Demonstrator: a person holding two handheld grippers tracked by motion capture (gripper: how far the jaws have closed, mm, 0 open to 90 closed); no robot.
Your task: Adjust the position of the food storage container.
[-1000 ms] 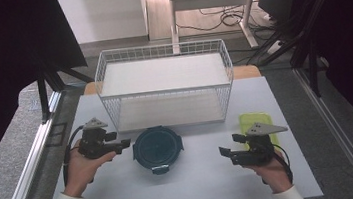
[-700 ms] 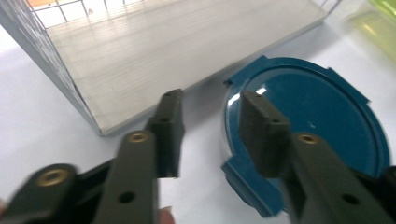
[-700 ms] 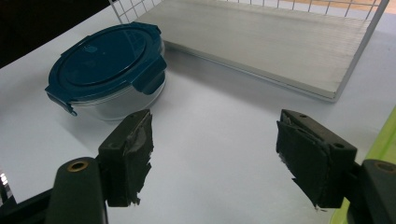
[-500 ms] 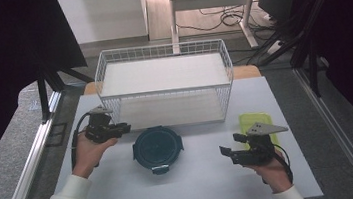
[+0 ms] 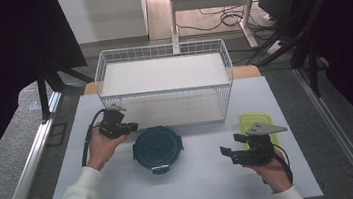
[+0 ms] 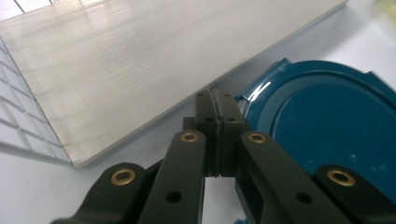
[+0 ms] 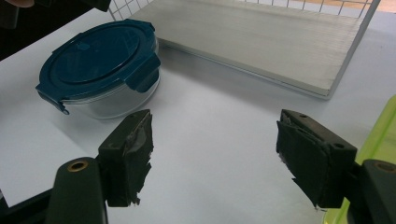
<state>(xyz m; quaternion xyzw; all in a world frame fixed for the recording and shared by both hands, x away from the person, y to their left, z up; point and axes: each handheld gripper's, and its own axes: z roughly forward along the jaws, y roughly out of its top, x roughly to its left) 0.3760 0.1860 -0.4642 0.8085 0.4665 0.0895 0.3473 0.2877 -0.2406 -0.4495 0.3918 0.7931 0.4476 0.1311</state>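
A round glass container with a dark teal clip lid (image 5: 157, 148) sits mid-table in front of the wire basket. My left gripper (image 5: 133, 126) lies just left of the container's far rim. Its jaws have just been closing and are now pressed together with nothing between them (image 6: 215, 100). The teal lid (image 6: 327, 121) lies just right of the tips, beside a lid clip. My right gripper (image 5: 231, 146) rests near the front right, open and empty (image 7: 215, 140), pointing toward the container (image 7: 98, 65).
A white wire basket (image 5: 159, 51) with a pale shelf board (image 6: 116, 60) stands at the back of the table. A yellow-green flat object (image 5: 256, 120) lies by my right hand, its edge (image 7: 387, 130) beside the right jaw.
My left hand has moved away from me and to the right, up to the container's far left rim, and its jaws have closed. The right hand has kept still.
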